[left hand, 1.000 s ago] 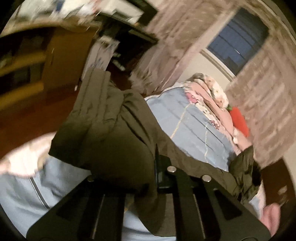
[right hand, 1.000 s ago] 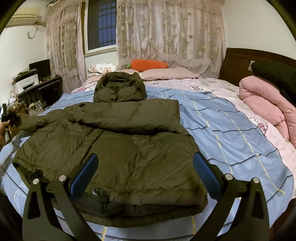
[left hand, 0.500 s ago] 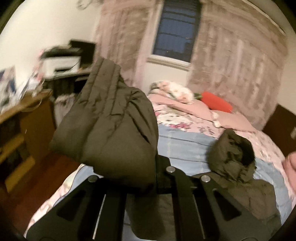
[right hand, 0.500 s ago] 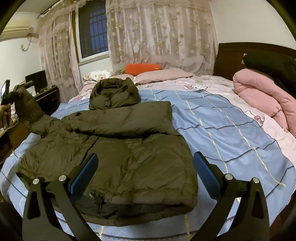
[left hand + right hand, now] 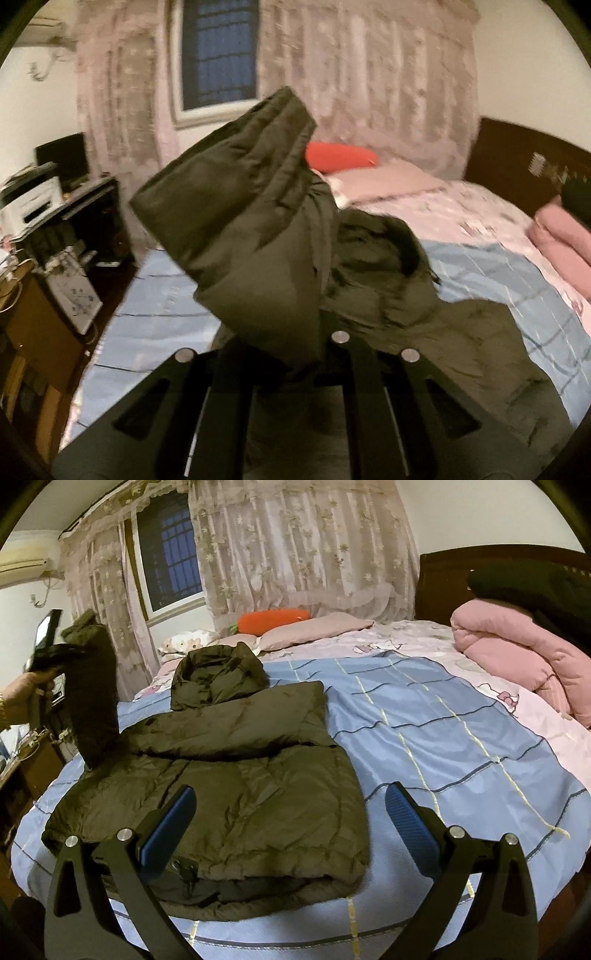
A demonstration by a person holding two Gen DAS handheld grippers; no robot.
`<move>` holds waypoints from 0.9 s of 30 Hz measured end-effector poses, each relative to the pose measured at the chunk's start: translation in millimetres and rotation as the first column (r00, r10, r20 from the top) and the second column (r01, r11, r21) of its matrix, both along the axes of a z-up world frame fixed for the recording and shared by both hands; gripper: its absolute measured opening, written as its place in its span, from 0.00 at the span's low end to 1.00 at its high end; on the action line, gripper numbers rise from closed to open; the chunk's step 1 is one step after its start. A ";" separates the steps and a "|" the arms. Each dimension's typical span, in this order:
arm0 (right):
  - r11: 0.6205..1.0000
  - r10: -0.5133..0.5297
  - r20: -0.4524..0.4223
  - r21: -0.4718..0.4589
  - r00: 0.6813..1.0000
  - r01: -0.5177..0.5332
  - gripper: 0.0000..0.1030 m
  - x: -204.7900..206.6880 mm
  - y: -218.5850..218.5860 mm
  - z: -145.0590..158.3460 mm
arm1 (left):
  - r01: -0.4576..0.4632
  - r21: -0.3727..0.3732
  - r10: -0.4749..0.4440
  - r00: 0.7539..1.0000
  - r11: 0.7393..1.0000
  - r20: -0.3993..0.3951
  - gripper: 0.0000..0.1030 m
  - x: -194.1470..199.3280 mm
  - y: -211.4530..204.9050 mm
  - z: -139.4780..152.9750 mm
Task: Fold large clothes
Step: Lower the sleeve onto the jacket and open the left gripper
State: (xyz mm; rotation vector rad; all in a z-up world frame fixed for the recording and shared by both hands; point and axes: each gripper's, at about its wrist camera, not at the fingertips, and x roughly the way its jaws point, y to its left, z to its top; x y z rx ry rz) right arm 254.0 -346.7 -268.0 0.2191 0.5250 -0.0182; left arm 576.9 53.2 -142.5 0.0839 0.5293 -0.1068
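A dark olive puffer jacket (image 5: 236,775) lies flat on the blue checked bed cover (image 5: 443,731), hood (image 5: 218,672) toward the pillows, one sleeve folded across its chest. My left gripper (image 5: 317,332) is shut on the other sleeve (image 5: 240,229), which stands up and fills the left wrist view; the hood (image 5: 384,258) lies beyond it. In the right wrist view that raised sleeve (image 5: 92,686) hangs at the far left from the left gripper (image 5: 55,653), held by a hand. My right gripper (image 5: 291,830) hovers open over the jacket's hem, nothing between its blue pads (image 5: 170,830).
An orange carrot cushion (image 5: 273,620) and pillows lie at the head of the bed. A pink quilt (image 5: 524,653) is piled at the right by the dark headboard (image 5: 480,572). A desk with a printer (image 5: 33,199) stands left of the bed. Lace curtains cover the window.
My left gripper has lifted the sleeve up off the bed's left side and swung it toward the jacket, rolling upright. The right gripper has drifted slightly over the hem.
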 end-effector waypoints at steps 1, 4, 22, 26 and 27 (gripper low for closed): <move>1.000 -0.001 0.001 0.003 1.000 0.001 0.99 -1.4 -2.2 0.2 | 0.014 0.004 -0.014 1.000 1.000 -0.017 0.06 2.6 -16.4 -7.9; 1.000 -0.008 0.003 0.010 1.000 0.008 0.99 -4.5 -8.8 0.1 | 0.047 0.010 -0.046 0.997 0.999 -0.059 0.06 9.7 -50.8 -32.4; 0.997 -0.062 -0.019 0.044 0.998 0.062 0.99 -12.8 -39.4 -5.7 | 0.126 -0.144 -0.163 0.947 0.982 -0.278 0.90 7.7 -154.2 -180.2; 0.998 -0.053 -0.020 0.036 0.998 0.053 0.99 -11.3 -35.1 -5.3 | 0.170 -0.224 -0.232 0.928 0.960 -0.292 0.94 -4.3 -168.1 -175.6; 0.998 -0.049 -0.018 0.029 0.999 0.050 0.99 -11.0 -33.1 -5.1 | 0.176 -0.254 -0.246 0.928 0.951 -0.281 0.94 -10.2 -169.7 -170.9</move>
